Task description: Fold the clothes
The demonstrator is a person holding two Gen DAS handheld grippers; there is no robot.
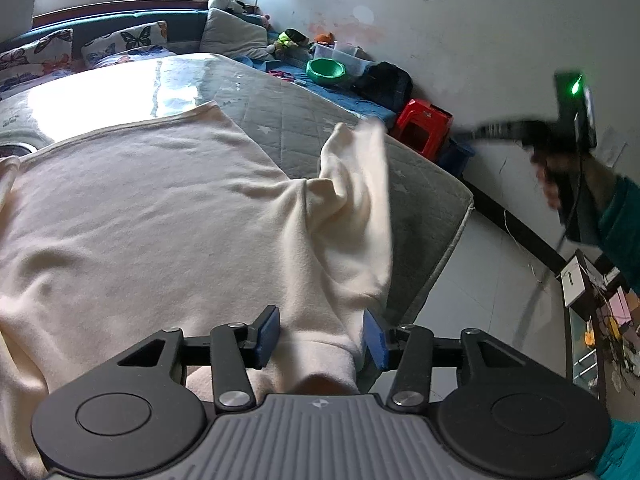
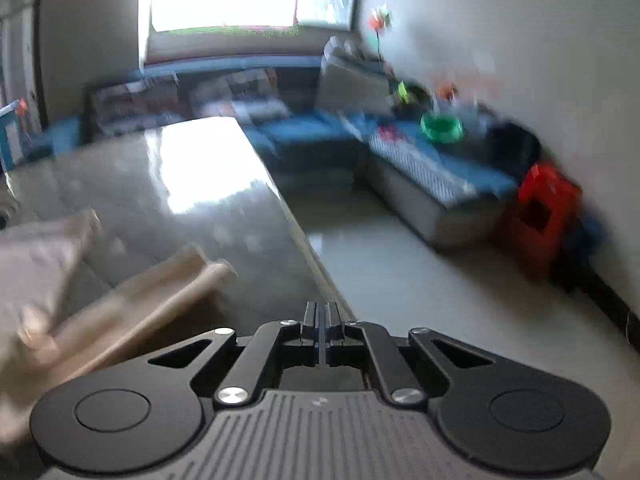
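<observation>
A cream sweatshirt (image 1: 140, 208) lies spread on the grey quilted table cover (image 1: 288, 120). One sleeve (image 1: 356, 184) is thrown up in a blur at its right side. My left gripper (image 1: 322, 338) is open, with its blue pads on either side of the ribbed cuff (image 1: 320, 364) near the table's front edge. In the left wrist view my right gripper (image 1: 500, 130) is a dark blur in the air to the right, held by a hand (image 1: 548, 184). In its own view, my right gripper (image 2: 322, 316) is shut with nothing in it, and the cream cloth (image 2: 120, 300) lies blurred at lower left.
A blue sofa (image 1: 340, 92) along the wall carries a green bowl (image 1: 326, 70), a clear box and toys. A red plastic stool (image 1: 424, 126) stands beside it on the pale tiled floor (image 2: 420, 280). Butterfly cushions (image 1: 128, 40) sit beyond the table. A cluttered dark cabinet (image 1: 592, 320) is at far right.
</observation>
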